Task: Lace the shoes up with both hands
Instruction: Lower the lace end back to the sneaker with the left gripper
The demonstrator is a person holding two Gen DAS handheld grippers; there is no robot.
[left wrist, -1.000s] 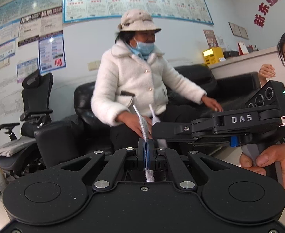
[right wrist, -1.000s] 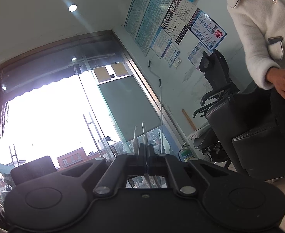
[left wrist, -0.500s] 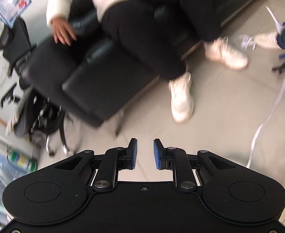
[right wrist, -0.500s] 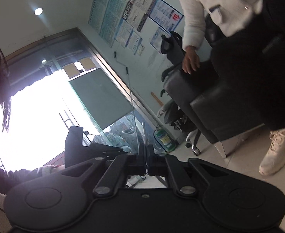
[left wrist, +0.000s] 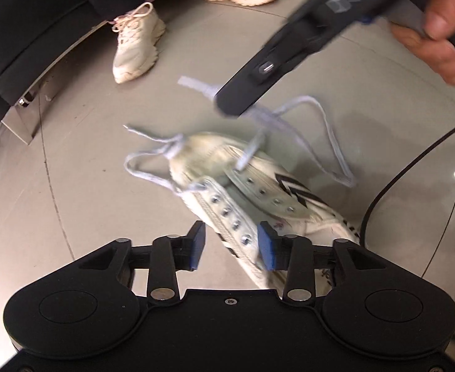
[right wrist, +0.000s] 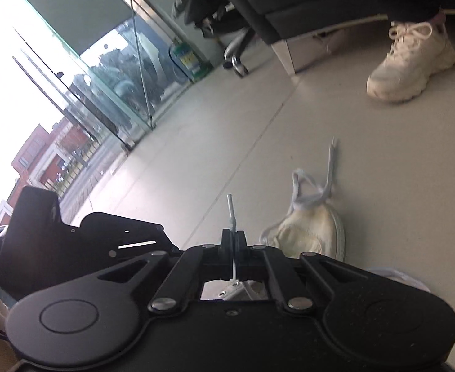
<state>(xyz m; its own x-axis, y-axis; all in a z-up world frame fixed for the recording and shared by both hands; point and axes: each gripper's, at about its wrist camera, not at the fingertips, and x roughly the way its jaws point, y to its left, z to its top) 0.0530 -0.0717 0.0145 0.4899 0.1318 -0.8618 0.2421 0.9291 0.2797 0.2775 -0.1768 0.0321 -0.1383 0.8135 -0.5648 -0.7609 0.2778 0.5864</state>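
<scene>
We see a cream canvas lace-up shoe lying on the grey tiled floor, toe away from us, its two rows of metal eyelets mostly bare. A pale grey flat shoelace runs through only the eyelets nearest the toe and trails off loosely to both sides.

Our left claw is opening, blue pads apart and nothing pressed between them; the near eyelet flap shows in the gap below it. Our right claw is clenched on one end of the lace, with the stiff plastic tip standing up past the pads. In the left view that claw comes in from the upper right, held by a hand; the picture is blurred there, so we cannot say for sure which strand it holds.

We judge the lace to be light, limp and apt to twist or slide, so the tip, the only rigid part, is where to hold it for threading. The shoe looks soft and light and would likely shift when pulled; we would steady it at the eyelet flap, whose canvas edge is thin enough to pinch. The other free end lies on the floor left of the toe.
</scene>
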